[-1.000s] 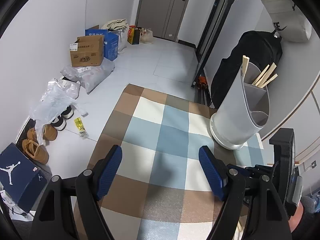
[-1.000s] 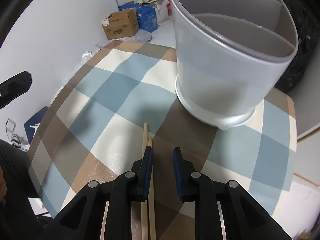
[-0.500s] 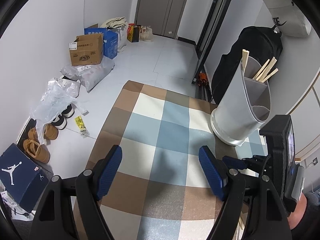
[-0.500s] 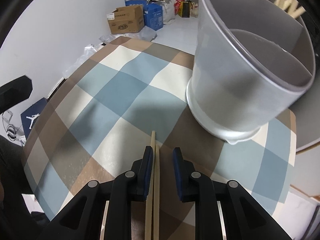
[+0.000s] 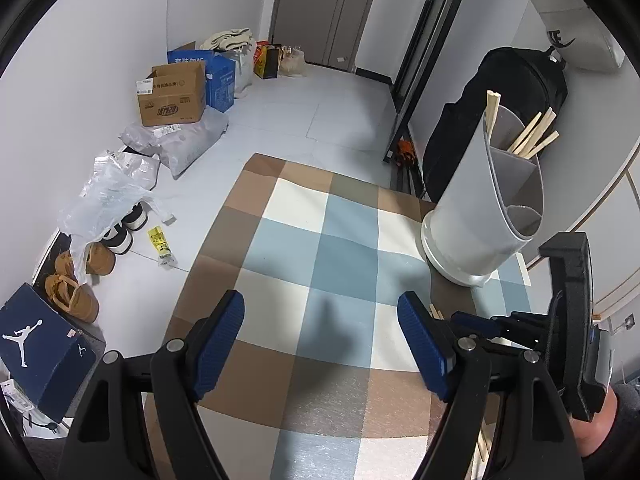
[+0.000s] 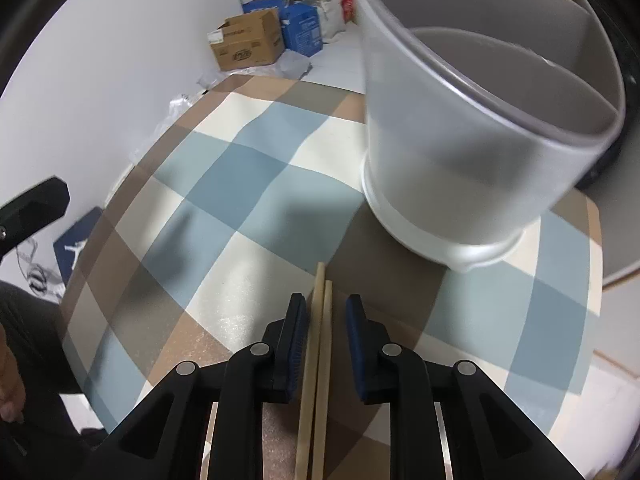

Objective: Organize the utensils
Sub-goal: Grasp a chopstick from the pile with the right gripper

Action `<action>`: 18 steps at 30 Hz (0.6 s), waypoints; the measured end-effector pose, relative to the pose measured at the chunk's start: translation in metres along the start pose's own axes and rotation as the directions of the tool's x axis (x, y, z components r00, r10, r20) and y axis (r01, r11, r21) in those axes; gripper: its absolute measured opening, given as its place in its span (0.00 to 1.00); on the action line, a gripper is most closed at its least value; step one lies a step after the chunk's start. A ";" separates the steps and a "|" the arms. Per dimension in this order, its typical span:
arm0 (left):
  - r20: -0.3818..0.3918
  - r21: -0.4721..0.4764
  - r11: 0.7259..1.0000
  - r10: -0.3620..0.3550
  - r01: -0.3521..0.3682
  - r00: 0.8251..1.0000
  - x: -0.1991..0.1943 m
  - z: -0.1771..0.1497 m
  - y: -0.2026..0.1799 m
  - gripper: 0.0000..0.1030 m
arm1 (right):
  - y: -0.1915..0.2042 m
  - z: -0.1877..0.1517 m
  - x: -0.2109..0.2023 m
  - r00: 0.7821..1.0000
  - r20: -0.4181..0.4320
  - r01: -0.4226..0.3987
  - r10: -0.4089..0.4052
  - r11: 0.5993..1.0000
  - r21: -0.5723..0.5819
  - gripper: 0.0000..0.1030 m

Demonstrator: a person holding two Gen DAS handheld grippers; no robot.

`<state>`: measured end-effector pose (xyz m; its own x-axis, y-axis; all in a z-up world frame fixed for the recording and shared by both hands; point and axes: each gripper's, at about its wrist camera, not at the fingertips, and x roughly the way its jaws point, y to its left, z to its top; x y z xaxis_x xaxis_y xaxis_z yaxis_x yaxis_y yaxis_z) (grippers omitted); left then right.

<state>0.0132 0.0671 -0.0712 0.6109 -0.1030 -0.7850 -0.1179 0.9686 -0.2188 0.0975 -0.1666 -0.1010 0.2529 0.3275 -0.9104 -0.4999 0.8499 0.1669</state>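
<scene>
Judging by the chopsticks already standing in the grey divided utensil holder, sorting is partly done: one pair of wooden chopsticks lies on the checked surface between the narrowly parted right tongs, ungripped. Left tongs gape wide, empty. A shoebox carries the Jumpman logo.

We see a checked cloth in blue, brown and cream. Beyond its left edge, on the pale floor, lie a cardboard box, a blue carton, plastic bags, tan shoes and a navy shoebox. A black bag leans against the far right wall beside a door.
</scene>
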 end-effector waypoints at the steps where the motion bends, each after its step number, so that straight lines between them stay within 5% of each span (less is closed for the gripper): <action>1: 0.000 -0.002 1.000 -0.002 0.002 1.000 0.000 0.000 0.000 0.73 | -0.002 -0.001 -0.001 1.000 0.006 -0.006 0.006 1.000 0.012 0.19; 18: -0.006 0.012 1.000 0.001 0.000 1.000 0.001 -0.003 -0.008 0.73 | 0.016 0.008 0.007 0.994 -0.033 0.103 -0.107 0.989 -0.105 0.21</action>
<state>0.0122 0.0584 -0.0717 0.6065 -0.1037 -0.7883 -0.1087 0.9713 -0.2114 0.0982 -0.1477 -0.1015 0.2775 0.2206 -0.9350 -0.5553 0.8311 0.0313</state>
